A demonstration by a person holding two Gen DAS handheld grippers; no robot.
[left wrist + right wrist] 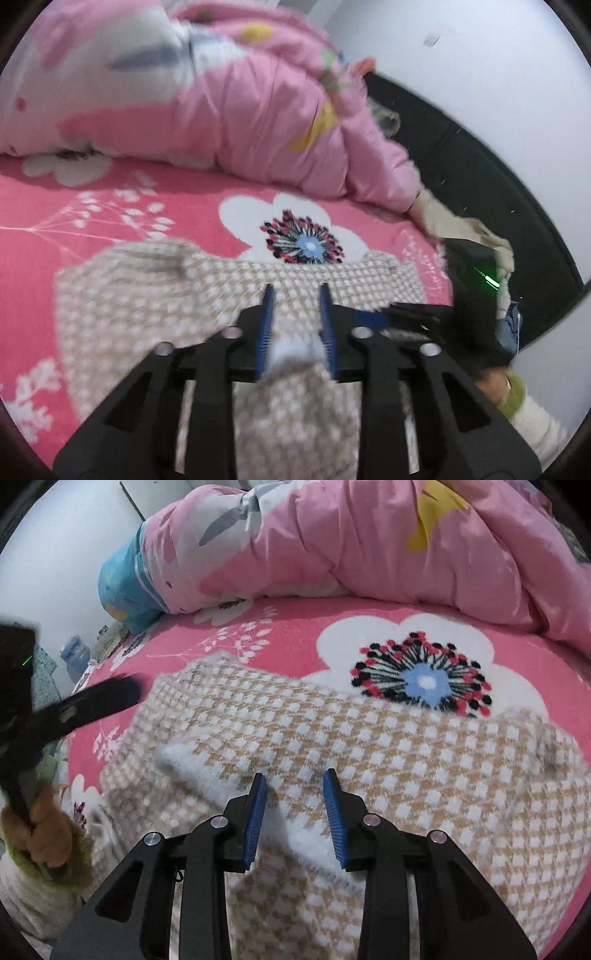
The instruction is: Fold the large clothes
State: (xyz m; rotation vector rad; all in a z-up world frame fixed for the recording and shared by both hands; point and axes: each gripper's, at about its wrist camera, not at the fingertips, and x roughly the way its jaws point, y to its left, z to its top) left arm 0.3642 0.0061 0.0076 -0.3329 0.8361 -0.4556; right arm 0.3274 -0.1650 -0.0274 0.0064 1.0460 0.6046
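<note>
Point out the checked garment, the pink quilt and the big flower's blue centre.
checked garment (406, 738), right wrist view, flat middle.
pink quilt (351, 539), right wrist view, bunched front.
flower's blue centre (426, 683), right wrist view, white core.

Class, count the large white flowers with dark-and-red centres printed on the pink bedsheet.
1 clearly: the flower just beyond the checked garment. Another peeks from under the quilt; more may be hidden.

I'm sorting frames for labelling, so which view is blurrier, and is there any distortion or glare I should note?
Left wrist view: heavy motion blur smears the checked garment and pink quilt; a green light streaks at right. Right wrist view: sharper, the garment's weave and the sheet's flower read clearly, only the left edge blurs. Both: fisheye bending, dark rounded corners, soft even light, no glare.
</note>
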